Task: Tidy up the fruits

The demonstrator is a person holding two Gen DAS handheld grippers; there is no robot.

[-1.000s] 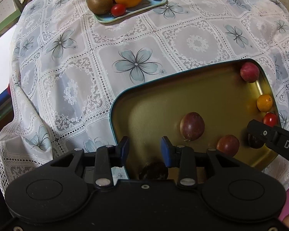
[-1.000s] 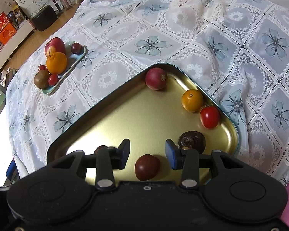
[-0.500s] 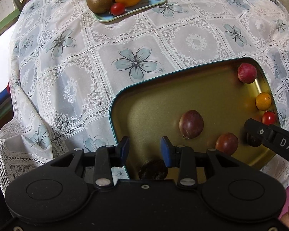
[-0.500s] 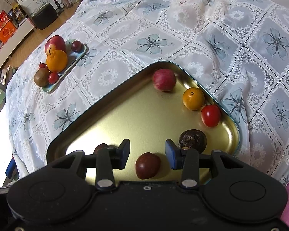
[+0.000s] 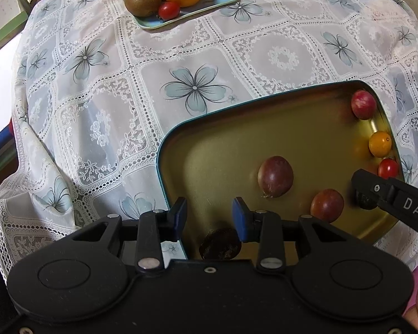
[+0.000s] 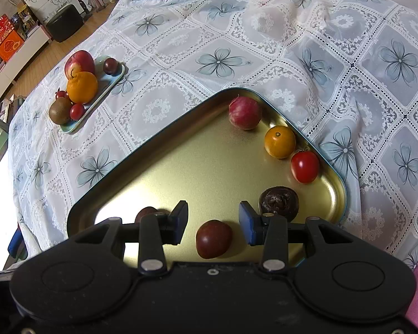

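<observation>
Landmark: gold tray, teal-rimmed, lying on the counter under a lace floral tablecloth.

Right gripper — jaws apart, nothing between the pads. It hangs over the near part of the gold tray, with a dark red plum lying on the tray floor just below the gap, not touched by either pad. A wrinkled dark brown fruit sits just beside the right pad, near the tray's right corner.

Left gripper — jaws apart, empty. It hovers at the tray's near left edge; a dark wrinkled fruit lies on the tray just below the gap, partly hidden by the gripper body.

Other fruit in the gold tray, seen from the right wrist: pinkish-red apple in the far corner, small orange fruit just beside it along the right rim, cherry tomato next along the same rim. A purple passion fruit lies near the tray's middle in the left wrist view.

Well away from the gold tray, at the far left of the counter — a small pale blue plate piled with an orange, a red apple, a kiwi, and a few small red and dark fruits.
</observation>
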